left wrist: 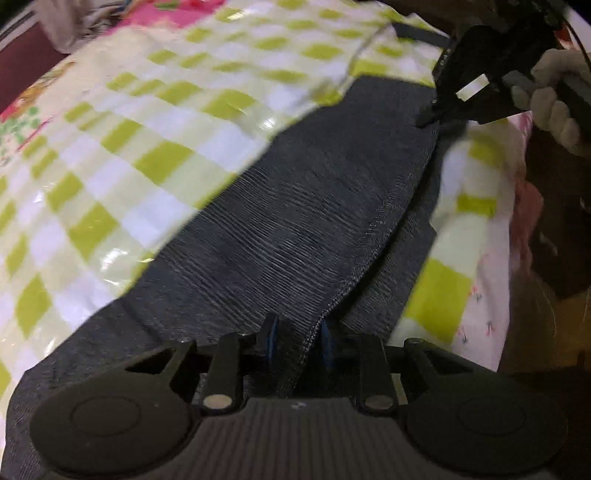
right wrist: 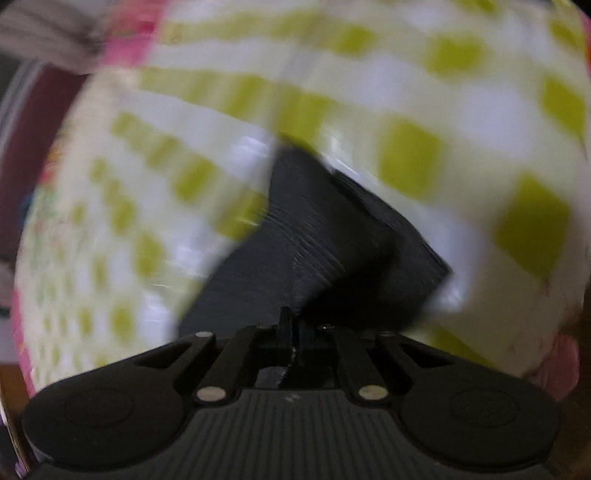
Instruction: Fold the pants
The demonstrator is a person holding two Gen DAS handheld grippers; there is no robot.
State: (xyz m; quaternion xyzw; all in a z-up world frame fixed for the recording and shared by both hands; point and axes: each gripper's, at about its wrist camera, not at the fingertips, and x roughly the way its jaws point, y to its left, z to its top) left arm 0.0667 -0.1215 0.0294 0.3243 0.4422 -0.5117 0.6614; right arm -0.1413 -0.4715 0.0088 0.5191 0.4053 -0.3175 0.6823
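Dark grey pants [left wrist: 295, 221] lie stretched across a table with a green and white checked cover [left wrist: 129, 122]. My left gripper [left wrist: 297, 339] is shut on the near edge of the pants, cloth pinched between its blue pads. My right gripper [left wrist: 428, 118] shows at the upper right of the left wrist view, held by a gloved hand [left wrist: 554, 107], pinching the far corner. In the blurred right wrist view the right gripper [right wrist: 291, 325] is shut on a raised fold of the pants [right wrist: 314, 240] above the cover [right wrist: 147, 184].
A pink patterned cloth [left wrist: 491, 295] hangs at the table's right edge. A dark maroon surface [left wrist: 22, 62] lies beyond the far left corner. Pink fabric [left wrist: 162, 14] and grey fabric [right wrist: 48, 40] lie at the back.
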